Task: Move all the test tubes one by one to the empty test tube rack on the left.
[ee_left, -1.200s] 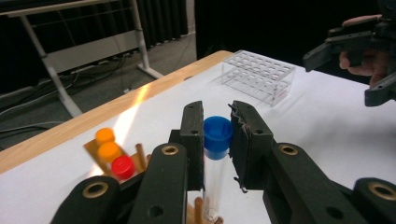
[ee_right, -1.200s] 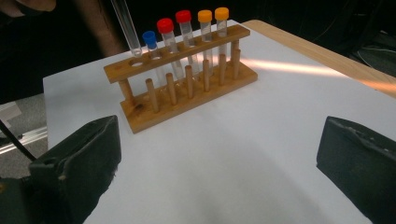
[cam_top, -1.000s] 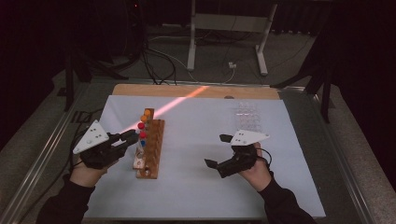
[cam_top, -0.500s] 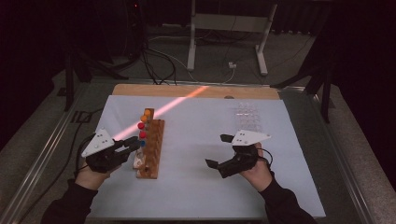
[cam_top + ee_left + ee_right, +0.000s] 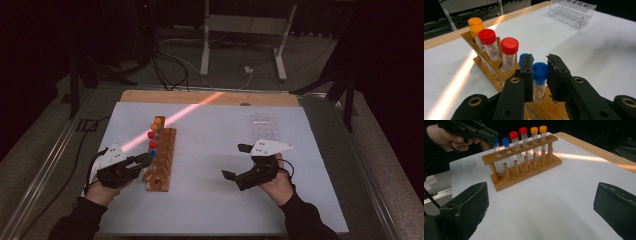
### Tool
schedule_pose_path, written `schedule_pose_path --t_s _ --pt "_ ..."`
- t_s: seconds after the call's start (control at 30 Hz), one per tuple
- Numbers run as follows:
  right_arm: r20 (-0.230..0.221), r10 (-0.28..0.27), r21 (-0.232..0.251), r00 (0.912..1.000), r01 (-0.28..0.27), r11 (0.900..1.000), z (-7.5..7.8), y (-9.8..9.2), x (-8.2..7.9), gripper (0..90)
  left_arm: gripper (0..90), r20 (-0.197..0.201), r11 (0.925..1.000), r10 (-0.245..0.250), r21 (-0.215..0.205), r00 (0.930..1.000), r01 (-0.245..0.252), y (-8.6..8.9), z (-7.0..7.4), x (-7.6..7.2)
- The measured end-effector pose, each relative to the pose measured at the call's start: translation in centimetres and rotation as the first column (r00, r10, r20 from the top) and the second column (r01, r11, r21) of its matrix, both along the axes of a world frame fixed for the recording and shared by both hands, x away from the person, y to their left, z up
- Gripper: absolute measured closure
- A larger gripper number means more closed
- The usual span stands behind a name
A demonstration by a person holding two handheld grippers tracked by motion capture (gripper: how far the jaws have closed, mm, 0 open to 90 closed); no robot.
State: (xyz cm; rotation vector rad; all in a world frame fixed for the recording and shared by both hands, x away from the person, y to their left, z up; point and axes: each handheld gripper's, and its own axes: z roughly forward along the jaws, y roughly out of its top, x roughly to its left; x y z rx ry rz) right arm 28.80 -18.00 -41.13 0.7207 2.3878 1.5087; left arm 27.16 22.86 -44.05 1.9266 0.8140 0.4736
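We have the left gripper (image 5: pixel 539 75) clamped on a blue-capped tube (image 5: pixel 540 80), its two black jaws pressed against either side of the tube just below the cap. That tube stands upright in a hole at the near end of the wooden rack (image 5: pixel 161 157), which sits on the left part of the white table (image 5: pixel 215 210); in the right gripper view the same tube (image 5: pixel 495 147) is at the left end of the row, under the dark body of the other tool. Beside it stands a second blue-capped tube (image 5: pixel 505 145), then two red-capped tubes (image 5: pixel 499 51) and two orange-capped tubes (image 5: pixel 476 27) farther along — six in all, one line. We judge the step in hand to be either seating this tube in its hole or gripping it to lift it out; the pictures alone do not settle which. If it is being seated, the next move calls for parting the jaws and drawing back without tipping the neighbour; if lifted, a straight pull upward so the glass clears the hole cleanly. The clear plastic rack (image 5: pixel 265 125) waits at the far right — a likely partner in the transfer. Our right gripper (image 5: pixel 239 161) hangs above bare table, near right, jaws wide apart and holding nothing.
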Motion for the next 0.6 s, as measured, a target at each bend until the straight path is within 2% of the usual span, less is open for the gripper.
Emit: schedule_pose_path --t_s 0.17,0.27,0.3,0.37,0.43,0.6 --pt "0.000 -0.003 -0.001 1.0000 0.003 1.000 0.0 -0.1 0.0 0.0 76.4 0.006 1.0000 0.004 0.003 1.0000 -0.005 0.1 -0.3 -0.2" --pt "-0.001 -0.003 -0.004 1.0000 0.003 1.000 0.0 -0.1 0.0 0.0 74.8 -0.004 0.9999 -0.014 -0.004 0.9999 0.014 0.1 -0.4 -0.3" --pt "-0.002 -0.002 -0.003 1.0000 0.002 1.000 0.0 -0.1 0.0 0.0 69.6 -0.008 0.9996 -0.027 -0.002 0.9996 0.027 0.1 -0.4 -0.4" --pt "-0.002 -0.004 -0.004 1.0000 0.004 1.000 0.0 -0.1 0.0 0.0 51.4 -0.015 0.9995 -0.032 -0.005 0.9994 0.032 0.0 -0.2 -0.6" --pt "-0.002 -0.004 -0.003 1.0000 0.004 1.000 0.0 -0.1 0.0 0.0 38.8 -0.017 0.9982 -0.058 -0.013 0.9982 0.058 0.0 0.0 -1.0" --pt "0.000 -0.012 0.001 0.9999 0.012 1.000 0.1 -0.5 -0.1 0.0 17.3 -0.020 0.9983 -0.051 -0.030 0.9985 0.051 0.3 0.3 -1.9"
